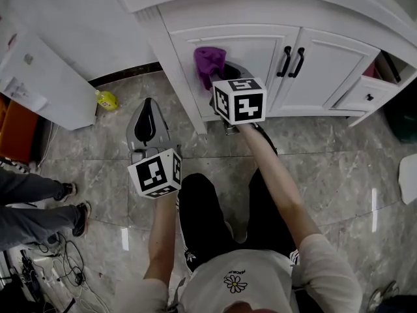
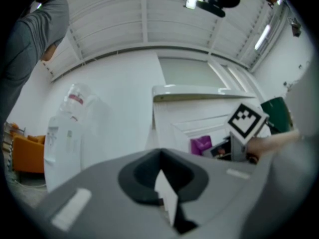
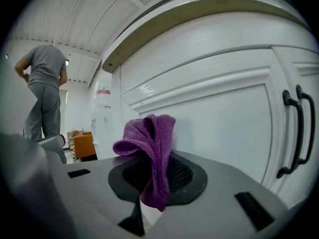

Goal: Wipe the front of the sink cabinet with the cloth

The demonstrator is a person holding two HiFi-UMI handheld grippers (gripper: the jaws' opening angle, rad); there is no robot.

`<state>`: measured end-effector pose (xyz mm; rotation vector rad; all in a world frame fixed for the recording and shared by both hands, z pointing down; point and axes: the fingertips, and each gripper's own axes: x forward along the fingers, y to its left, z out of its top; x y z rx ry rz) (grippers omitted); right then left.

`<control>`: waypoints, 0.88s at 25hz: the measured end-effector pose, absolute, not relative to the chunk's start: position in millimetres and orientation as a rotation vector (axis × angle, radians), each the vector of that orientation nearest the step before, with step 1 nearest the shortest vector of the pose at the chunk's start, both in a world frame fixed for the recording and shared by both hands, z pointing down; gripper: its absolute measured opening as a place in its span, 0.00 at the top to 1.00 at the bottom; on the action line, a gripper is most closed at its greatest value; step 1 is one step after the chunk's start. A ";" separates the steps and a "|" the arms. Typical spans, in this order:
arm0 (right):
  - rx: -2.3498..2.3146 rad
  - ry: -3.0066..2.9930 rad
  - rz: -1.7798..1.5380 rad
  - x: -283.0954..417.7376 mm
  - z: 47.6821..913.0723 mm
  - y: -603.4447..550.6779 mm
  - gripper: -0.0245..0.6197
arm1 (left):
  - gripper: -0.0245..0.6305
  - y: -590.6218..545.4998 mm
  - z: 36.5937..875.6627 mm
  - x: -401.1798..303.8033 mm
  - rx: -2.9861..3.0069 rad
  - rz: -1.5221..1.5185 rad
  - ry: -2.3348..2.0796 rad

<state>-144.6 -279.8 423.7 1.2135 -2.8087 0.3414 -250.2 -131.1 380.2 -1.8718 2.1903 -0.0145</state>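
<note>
- The right tongs (image 3: 152, 183) are clamped on the purple cloth (image 3: 148, 143), which bunches up above the jaws.
- The right forearm (image 1: 280, 181) stretches forward, bringing the cloth against the left door (image 1: 251, 54) of the sink cabinet (image 1: 326, 18).
- The left tongs (image 2: 164, 185) are pressed together with nothing between them.
- The left forearm (image 1: 159, 233) is held nearer the body, over the tiled floor (image 1: 339, 168).

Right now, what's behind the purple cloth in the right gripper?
The white cabinet door stands behind the purple cloth, which the right gripper clamps. Black handles show further right. The door patch straight behind the cloth is covered; contact cannot be told.
</note>
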 end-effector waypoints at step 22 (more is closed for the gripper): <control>1.753 -2.553 0.213 19.4 425.2 -308.9 0.88 | 0.96 -164.3 383.1 -205.2 -1.957 0.034 2.127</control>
